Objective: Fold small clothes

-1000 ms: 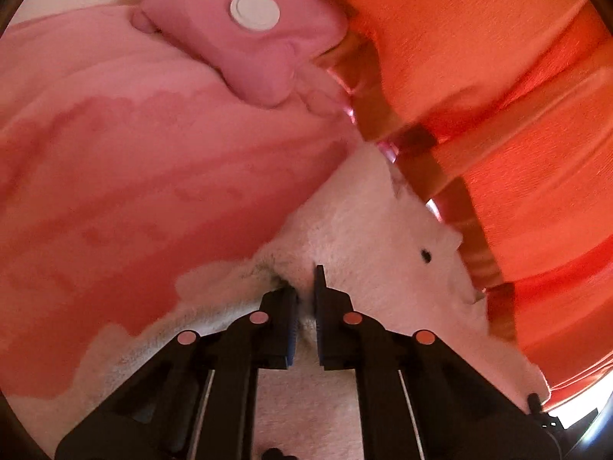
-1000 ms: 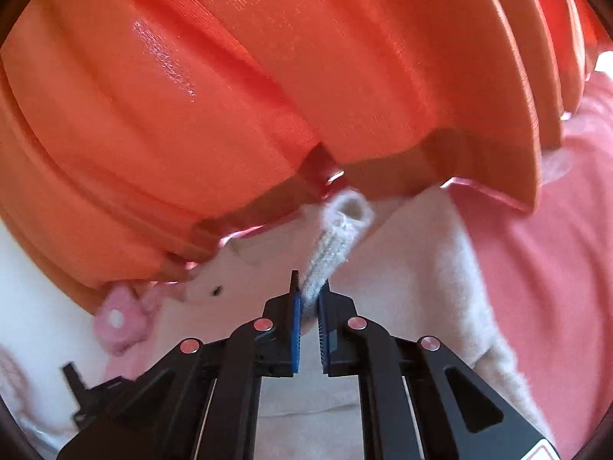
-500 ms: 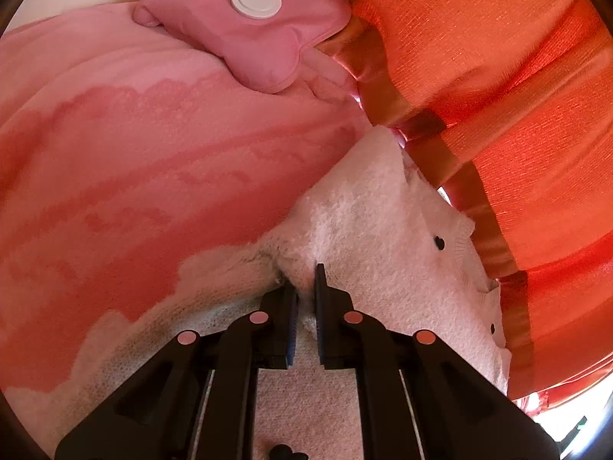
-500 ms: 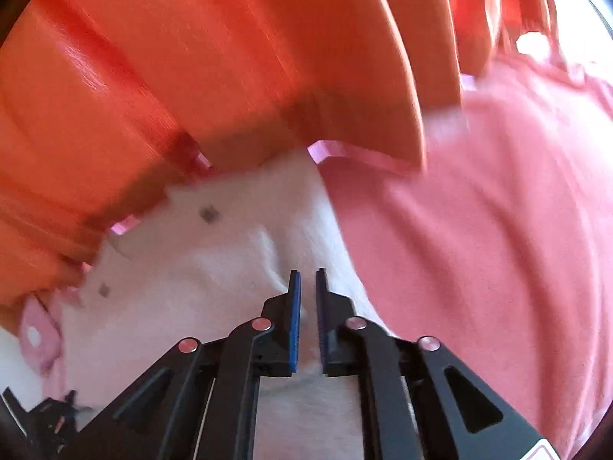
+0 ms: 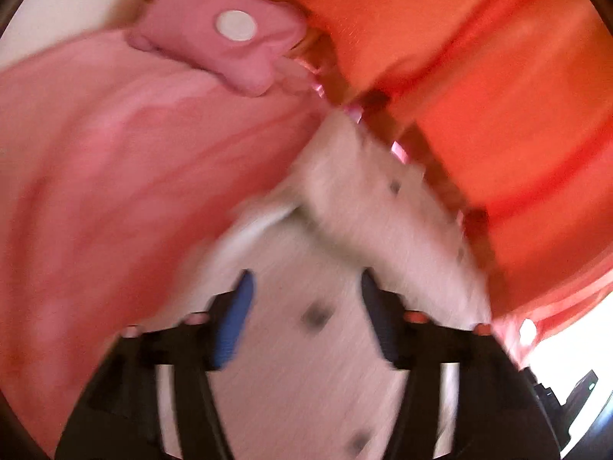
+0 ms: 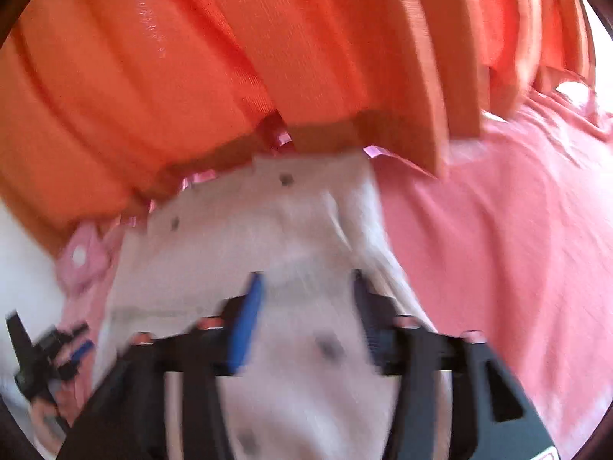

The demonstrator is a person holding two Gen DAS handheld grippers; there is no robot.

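Observation:
A small white knitted garment with dark buttons (image 5: 345, 199) lies on a pink bed cover (image 5: 115, 176), its far edge by the orange curtain. It also shows in the right wrist view (image 6: 249, 230). My left gripper (image 5: 306, 303) is open just above the garment, jaws wide apart, holding nothing. My right gripper (image 6: 306, 303) is open too, over the same garment, empty. Both views are blurred by motion. The left gripper shows at the left edge of the right wrist view (image 6: 49, 356).
An orange pleated curtain (image 5: 479, 96) hangs along the far side of the bed, also in the right wrist view (image 6: 230, 57). A pink cushion with a white round disc (image 5: 222, 30) lies at the back left. The pink cover (image 6: 498, 268) stretches to the right.
Both grippers were shut on folds of the white garment; now both have opened and let it go. The garment lies flat, folded over towards the curtain.

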